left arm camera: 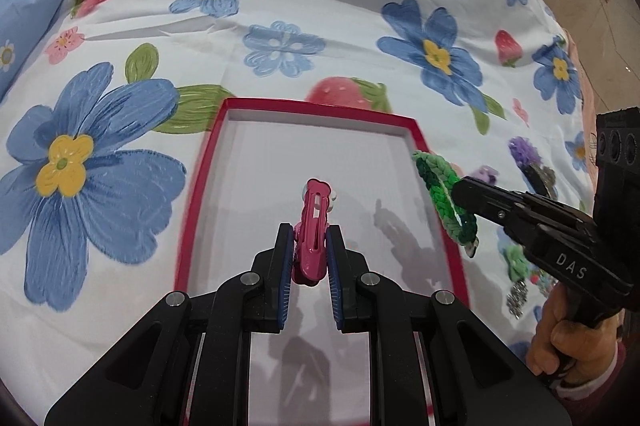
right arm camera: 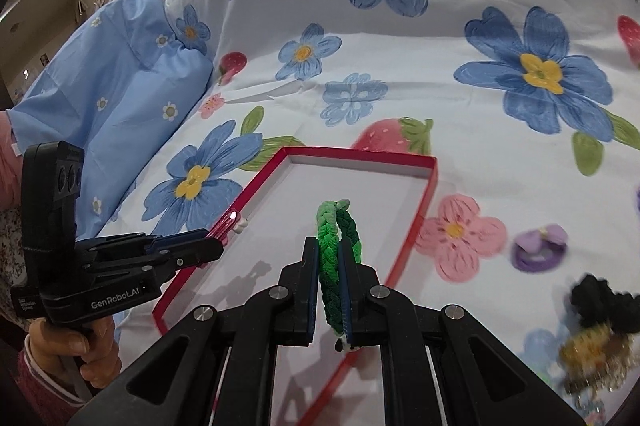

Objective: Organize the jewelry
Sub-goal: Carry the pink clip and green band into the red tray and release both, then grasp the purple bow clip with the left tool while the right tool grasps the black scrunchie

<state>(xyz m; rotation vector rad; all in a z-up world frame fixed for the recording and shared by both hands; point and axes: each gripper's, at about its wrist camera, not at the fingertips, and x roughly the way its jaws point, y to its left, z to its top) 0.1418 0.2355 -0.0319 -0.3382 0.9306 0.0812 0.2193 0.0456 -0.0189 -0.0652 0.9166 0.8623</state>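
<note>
Two hand-held grippers worked over a shallow red-rimmed box [left arm camera: 416, 134] lying on a floral bedspread [left arm camera: 280, 6]. The left gripper [left arm camera: 310, 246] was clamped on a pink hair clip [left arm camera: 314, 222], held above the white floor of the box, near its middle. The right gripper [right arm camera: 329, 290] was clamped on a green braided bracelet [right arm camera: 334, 238], which hung over the right-hand rim of the box, partly outside it in the left wrist view. Neither item touched the box floor. More pieces lay on the bedspread to the right of the box: a purple hair tie [right arm camera: 538, 250] and a blurred dark and gold cluster [right arm camera: 592, 330], too indistinct to name.

The step in hand appeared to be depositing both items. To do it well, each gripper would best be lowered until its item was close to the floor of the box before release, with the bracelet first brought fully inside the rim, and the two items set down apart so that they did not tangle.
</note>
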